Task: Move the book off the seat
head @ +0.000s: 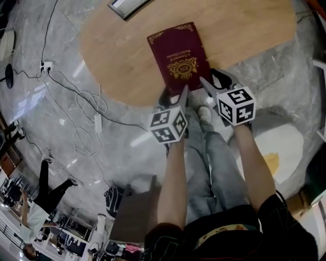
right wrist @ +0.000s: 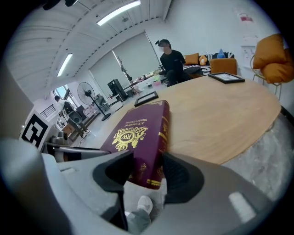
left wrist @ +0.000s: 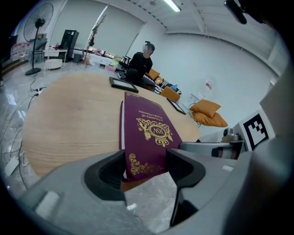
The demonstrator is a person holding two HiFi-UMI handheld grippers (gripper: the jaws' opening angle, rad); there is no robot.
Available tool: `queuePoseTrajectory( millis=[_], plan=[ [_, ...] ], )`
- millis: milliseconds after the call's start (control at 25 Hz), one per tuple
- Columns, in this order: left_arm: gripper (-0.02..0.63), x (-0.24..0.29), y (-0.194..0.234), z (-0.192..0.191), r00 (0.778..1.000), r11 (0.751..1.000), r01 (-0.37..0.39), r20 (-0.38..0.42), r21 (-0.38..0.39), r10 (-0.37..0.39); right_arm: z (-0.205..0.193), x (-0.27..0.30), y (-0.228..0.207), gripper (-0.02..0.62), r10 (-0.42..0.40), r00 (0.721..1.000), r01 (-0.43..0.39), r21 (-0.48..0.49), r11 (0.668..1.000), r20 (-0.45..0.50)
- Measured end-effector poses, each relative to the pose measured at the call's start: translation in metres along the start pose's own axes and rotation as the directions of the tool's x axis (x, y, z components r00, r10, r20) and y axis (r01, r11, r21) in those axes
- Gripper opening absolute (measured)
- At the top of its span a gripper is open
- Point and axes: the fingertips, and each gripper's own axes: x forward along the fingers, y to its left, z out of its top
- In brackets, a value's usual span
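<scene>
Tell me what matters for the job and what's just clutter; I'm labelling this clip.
Job: book; wooden seat; left gripper; right gripper.
Lying about: picture frame; floor cables; power strip.

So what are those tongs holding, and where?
The maroon book: left tongs on its near left corner, right tongs on its near spine corner.

Book [head: 178, 56] on desk [head: 122, 61], at near edge, near end overhanging floor
Left gripper [head: 174, 95] at book's near left corner, right gripper [head: 213, 81] at near right corner by spine; book between jaws of each
Frame [head: 127, 6] on desk behind book
Cables [head: 84, 109] on floor left of desk
</scene>
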Motion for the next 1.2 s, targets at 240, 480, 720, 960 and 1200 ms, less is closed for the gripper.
queuePoseTrajectory(
  millis=[240,480,720,960,1200],
  plan=[
    [0.279,0.011,0.008,0.017,0.999,0.999,0.04,-0.032,0.018,-0.04,0.016,0.014,-0.002,0.195,-0.084,0.996,0.083,-0.013,0.996,-0.019],
    [0.278,-0.026,0.071,0.079,0.999,0.996,0.043,-0.024,-0.075,-0.045,0.086,0.037,0.01,0.216,-0.191,0.981,0.191,0.004,0.982,-0.022],
    [0.058,-0.093,0.064,0.181,0.979,0.999,0.04,0.201,-0.032,-0.033,0.19,0.008,0.093,0.137,0.025,0.984,-0.017,-0.044,0.999,0.175],
    [0.011,-0.156,0.026,0.277,0.92,1.0,0.007,0.391,-0.005,-0.004,0.287,-0.043,0.155,0.003,0.223,0.921,-0.21,-0.075,0.975,0.32],
    [0.011,-0.253,-0.014,0.362,0.811,0.991,-0.133,0.578,0.031,0.091,0.356,-0.097,0.2,0.003,0.36,0.872,-0.293,-0.234,0.927,0.333]
  ],
)
